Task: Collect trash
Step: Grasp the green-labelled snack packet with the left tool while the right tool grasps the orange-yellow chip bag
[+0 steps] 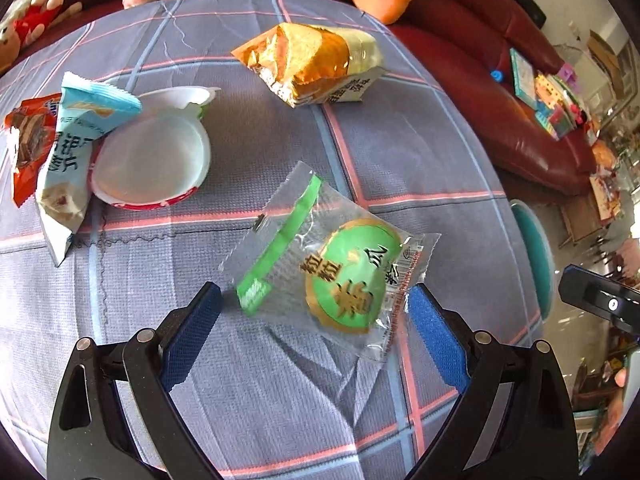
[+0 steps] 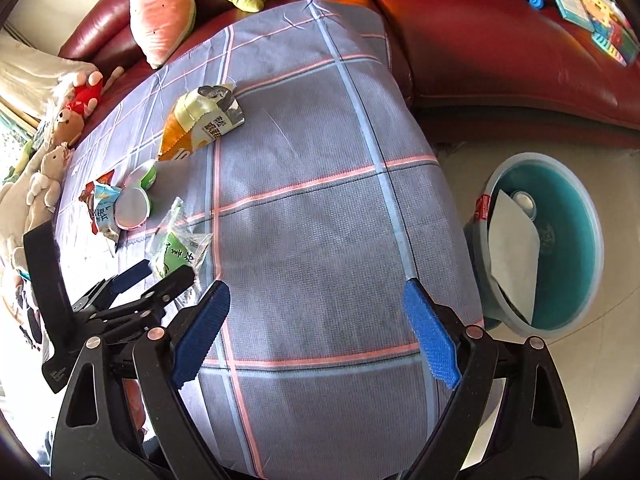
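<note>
A clear wrapper with a green label (image 1: 340, 264) lies on the plaid tablecloth (image 1: 420, 160), between the tips of my open left gripper (image 1: 316, 300); the jaws stand wide on either side of it. The wrapper also shows in the right wrist view (image 2: 176, 250). Farther off lie an orange and yellow snack bag (image 1: 316, 64), a white cup lid (image 1: 156, 160), a light blue wrapper (image 1: 76, 152) and a red wrapper (image 1: 30, 140). My right gripper (image 2: 316, 304) is open and empty over bare cloth. A teal bin (image 2: 560, 248) stands on the floor to the right, holding a white paper (image 2: 516, 248).
A red sofa (image 2: 500, 40) runs behind the table with plush toys (image 2: 160, 8) on it. Books and toy blocks (image 2: 592, 4) lie on the sofa at the right. More soft toys (image 2: 44, 176) sit past the table's left edge. The teal bin's rim (image 1: 532, 248) shows beside the table.
</note>
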{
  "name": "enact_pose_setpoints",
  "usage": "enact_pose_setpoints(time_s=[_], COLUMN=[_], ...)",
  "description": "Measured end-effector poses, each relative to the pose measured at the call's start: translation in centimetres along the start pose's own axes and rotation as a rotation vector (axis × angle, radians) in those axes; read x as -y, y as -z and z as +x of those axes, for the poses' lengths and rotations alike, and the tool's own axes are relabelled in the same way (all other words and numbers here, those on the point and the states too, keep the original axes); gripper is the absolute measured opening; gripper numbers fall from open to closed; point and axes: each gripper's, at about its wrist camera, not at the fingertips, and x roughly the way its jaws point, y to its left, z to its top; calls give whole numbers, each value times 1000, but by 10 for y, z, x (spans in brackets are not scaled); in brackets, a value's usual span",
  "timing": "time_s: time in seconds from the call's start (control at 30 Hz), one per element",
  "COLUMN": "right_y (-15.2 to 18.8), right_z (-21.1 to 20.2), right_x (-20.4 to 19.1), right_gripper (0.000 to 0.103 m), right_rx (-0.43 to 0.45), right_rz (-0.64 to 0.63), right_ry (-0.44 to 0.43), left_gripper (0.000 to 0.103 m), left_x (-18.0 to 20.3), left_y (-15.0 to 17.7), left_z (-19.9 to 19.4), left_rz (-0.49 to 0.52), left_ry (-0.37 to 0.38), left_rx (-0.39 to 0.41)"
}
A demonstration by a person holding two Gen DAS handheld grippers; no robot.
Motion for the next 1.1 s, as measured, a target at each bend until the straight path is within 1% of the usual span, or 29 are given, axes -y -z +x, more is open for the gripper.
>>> enact_pose_setpoints(time_s=[0.1, 0.17, 0.23, 0.27, 0.33, 0.37, 0.43, 0.5, 0.6, 0.73, 0.77, 0.87, 0.93, 0.97, 1.1], right_y=[0, -1, -1, -2, -3, -4, -6, -8, -15, -31, -37, -58, -75, -85, -119], right_z=[6, 9, 10, 11, 12, 13, 14, 15, 16, 17, 17, 18, 20, 22, 41], right_x=[5, 8, 10, 11, 13, 13, 12, 9, 2, -19, -27, -49, -65, -74, -106], right_gripper=[84, 84, 84, 84, 84, 84, 84, 84, 84, 84, 84, 84, 84, 84, 84], right_rx=[-11, -19, -22, -23, -23, -24, -24, -25, -29, -25, -22, -9, -1, 2, -6], right_rz=[11, 16, 17, 17, 21, 22, 22, 19, 6, -41, -57, -106, -136, -149, -197], right_ry=[-8, -11, -10, -9, -10, -9, -7, -4, -6, 1, -1, 0, -2, -6, -34], left_gripper=[95, 95, 94, 89, 57, 56, 50, 48, 48, 48, 48, 48, 48, 48, 48], left_x=[8, 11, 10, 10, 13, 14, 12, 9, 3, -12, -14, -36, -51, -59, -90], left_y=[-3, -3, -2, -2, -2, -2, -2, -2, -3, -17, -22, -40, -52, -57, -77], left_z=[6, 9, 9, 8, 8, 8, 6, 3, -6, -33, -40, -59, -68, -72, -85], left_rz=[33, 43, 43, 46, 76, 86, 96, 98, 105, 102, 100, 70, 48, 37, -21], left_ry=[-44, -44, -17, -7, -16, 7, 22, 38, 55, 77, 73, 71, 53, 41, 32], left_rx=[10, 17, 42, 52, 69, 61, 69, 67, 71, 110, 127, 168, 195, 208, 237])
